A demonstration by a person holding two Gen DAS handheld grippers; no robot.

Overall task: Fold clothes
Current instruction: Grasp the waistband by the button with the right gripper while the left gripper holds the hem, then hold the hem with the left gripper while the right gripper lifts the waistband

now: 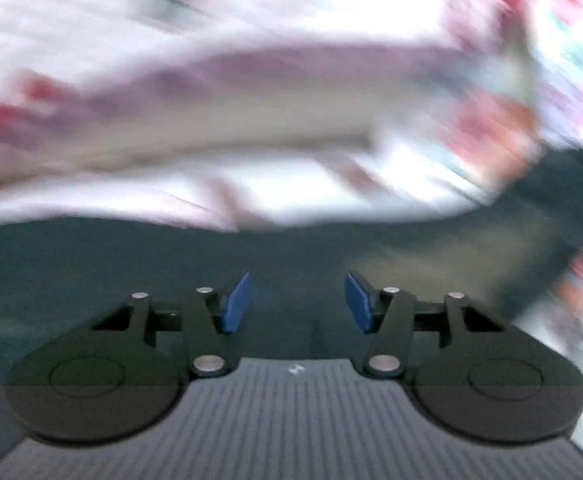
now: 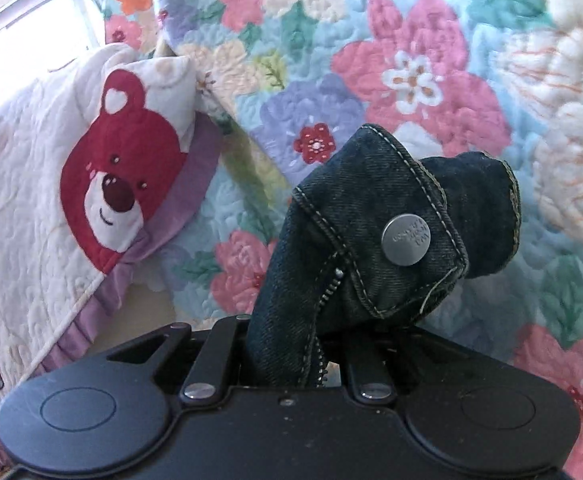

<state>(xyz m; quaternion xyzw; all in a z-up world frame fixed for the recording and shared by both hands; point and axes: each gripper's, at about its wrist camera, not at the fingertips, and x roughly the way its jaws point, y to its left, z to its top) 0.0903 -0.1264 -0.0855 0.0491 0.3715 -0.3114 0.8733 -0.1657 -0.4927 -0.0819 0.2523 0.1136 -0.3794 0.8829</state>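
My right gripper (image 2: 291,344) is shut on the waistband of dark blue jeans (image 2: 371,232). The denim bunches up in front of the camera, with a metal button (image 2: 405,241) and the zipper showing, and it hides the fingertips. My left gripper (image 1: 297,300) is open and empty, its blue pads (image 1: 235,304) apart over dark denim (image 1: 131,264) that lies below it. The left wrist view is heavily motion-blurred.
A floral quilt (image 2: 391,60) covers the bed under the jeans. A white quilt with a red bear and purple trim (image 2: 111,168) lies at the left. It shows blurred in the left wrist view (image 1: 251,92). A bright window (image 2: 19,28) is at the upper left.
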